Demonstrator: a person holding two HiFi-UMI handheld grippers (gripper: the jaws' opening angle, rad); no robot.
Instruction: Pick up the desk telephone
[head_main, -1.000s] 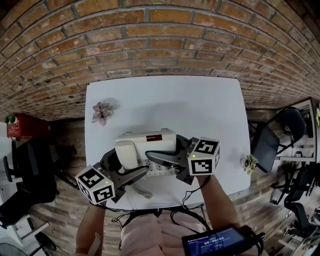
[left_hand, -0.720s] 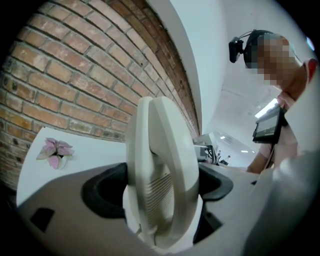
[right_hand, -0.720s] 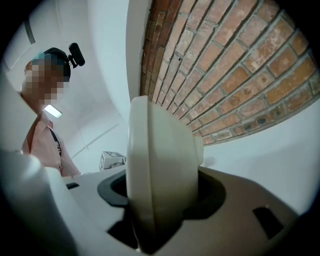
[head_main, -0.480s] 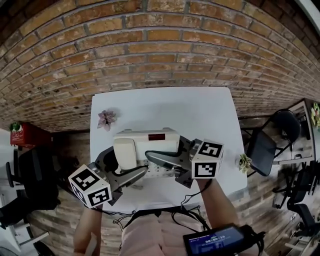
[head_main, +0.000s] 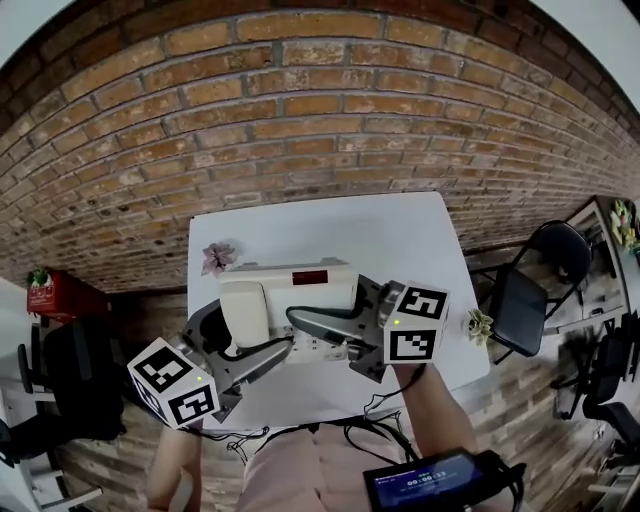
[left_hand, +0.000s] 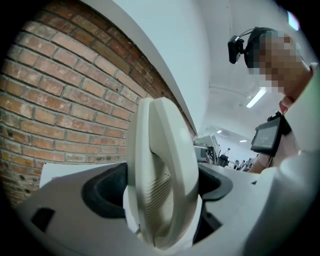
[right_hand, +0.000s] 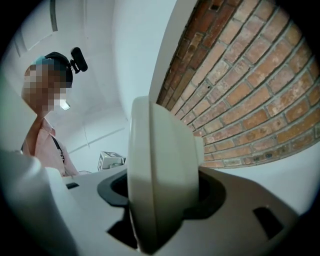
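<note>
Telephone: the telephone (head_main: 287, 292) is over the near half of the white table (head_main: 400, 235), between your two tongs. Its long side runs from your left to your right.
Left tongs: your left gripper (left_hand: 161, 197) is closed on the telephone's left end, and a ribbed edge fills the gap between the jaws.
Right tongs: your right gripper (right_hand: 161, 200) clamps the right side, on a smooth edge.
Relation: each hand is at one end, equally near, so I judge the lift must go straight up and level.
Unclear: I cannot tell if the base is clear of the table.
</note>
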